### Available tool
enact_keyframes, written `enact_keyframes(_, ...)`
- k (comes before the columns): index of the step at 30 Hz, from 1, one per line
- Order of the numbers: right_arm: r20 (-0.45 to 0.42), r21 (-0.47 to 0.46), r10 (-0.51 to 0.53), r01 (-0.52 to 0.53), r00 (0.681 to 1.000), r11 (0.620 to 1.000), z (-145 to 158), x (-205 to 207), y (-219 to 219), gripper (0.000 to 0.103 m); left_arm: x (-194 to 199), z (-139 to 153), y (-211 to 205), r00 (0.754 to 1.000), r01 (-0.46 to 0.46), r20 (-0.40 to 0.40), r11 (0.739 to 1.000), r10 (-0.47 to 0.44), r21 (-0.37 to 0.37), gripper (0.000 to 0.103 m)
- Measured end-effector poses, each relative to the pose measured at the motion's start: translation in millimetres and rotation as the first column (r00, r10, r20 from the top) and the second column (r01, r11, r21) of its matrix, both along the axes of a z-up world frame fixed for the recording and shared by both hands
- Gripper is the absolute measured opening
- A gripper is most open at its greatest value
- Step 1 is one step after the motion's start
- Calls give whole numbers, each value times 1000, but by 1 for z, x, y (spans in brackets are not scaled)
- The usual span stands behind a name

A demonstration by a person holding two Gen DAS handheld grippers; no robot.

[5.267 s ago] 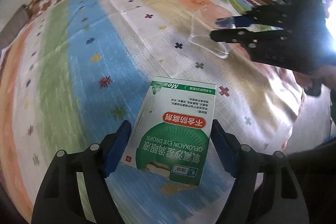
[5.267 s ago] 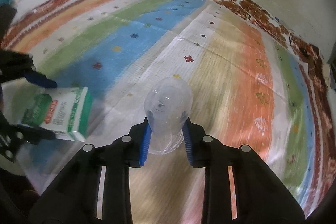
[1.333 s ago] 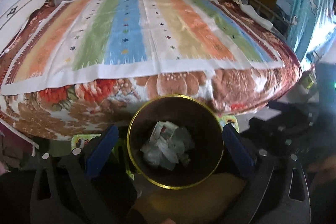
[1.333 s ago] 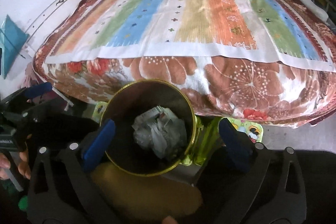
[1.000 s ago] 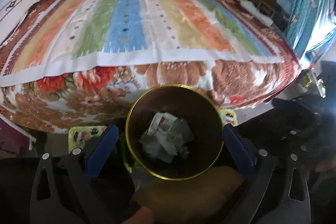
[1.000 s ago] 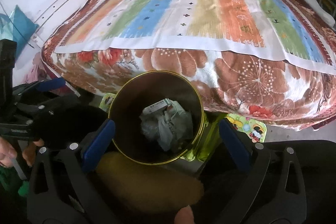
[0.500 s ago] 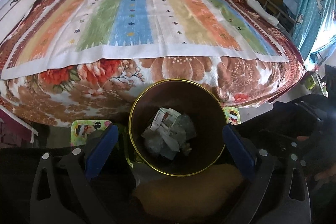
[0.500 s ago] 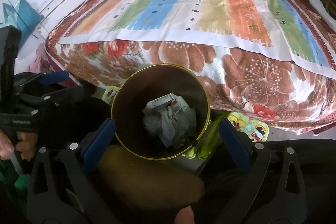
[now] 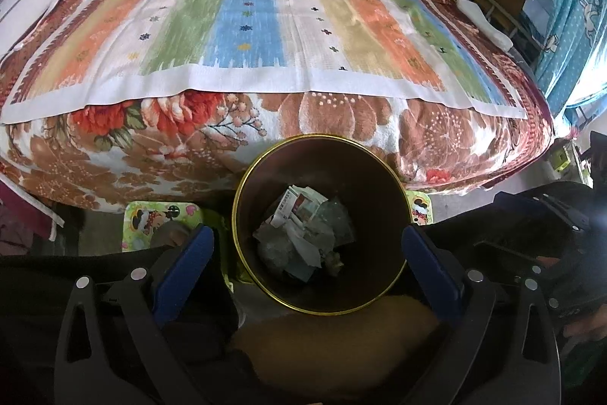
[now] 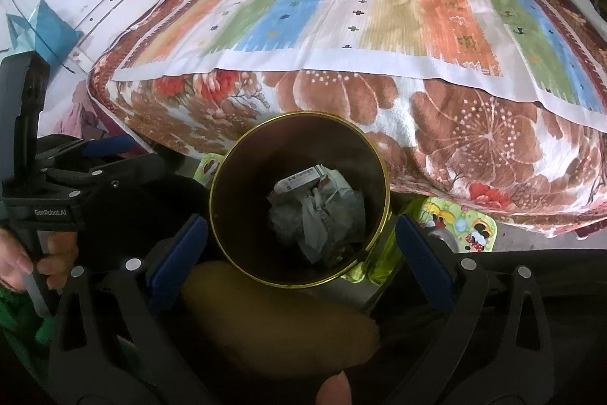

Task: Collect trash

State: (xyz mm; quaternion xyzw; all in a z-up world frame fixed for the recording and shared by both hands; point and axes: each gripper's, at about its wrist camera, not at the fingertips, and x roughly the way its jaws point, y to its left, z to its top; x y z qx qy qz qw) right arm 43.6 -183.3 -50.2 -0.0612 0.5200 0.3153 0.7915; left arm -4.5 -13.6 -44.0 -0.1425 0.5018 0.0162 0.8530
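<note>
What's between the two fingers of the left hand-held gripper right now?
In the left wrist view, the open bin with trash inside sits between the left hand-held gripper fingers, below them; nothing is gripped.

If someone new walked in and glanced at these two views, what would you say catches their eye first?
Probably the round dark bin with a gold rim, standing on the floor against the bed, with crumpled paper and a small printed carton inside. Behind it spreads the striped blue, green and orange cloth laid over a brown floral blanket. Both the left gripper and the right gripper hang open and empty above the bin.
</note>
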Motion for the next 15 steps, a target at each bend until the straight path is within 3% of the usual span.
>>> enact_keyframes(15, -29, 26, 3, -2, 1000, 1000, -1, 1, -1, 94, 1, -3, 0, 1000, -12, -14, 1000, 13, 4, 97)
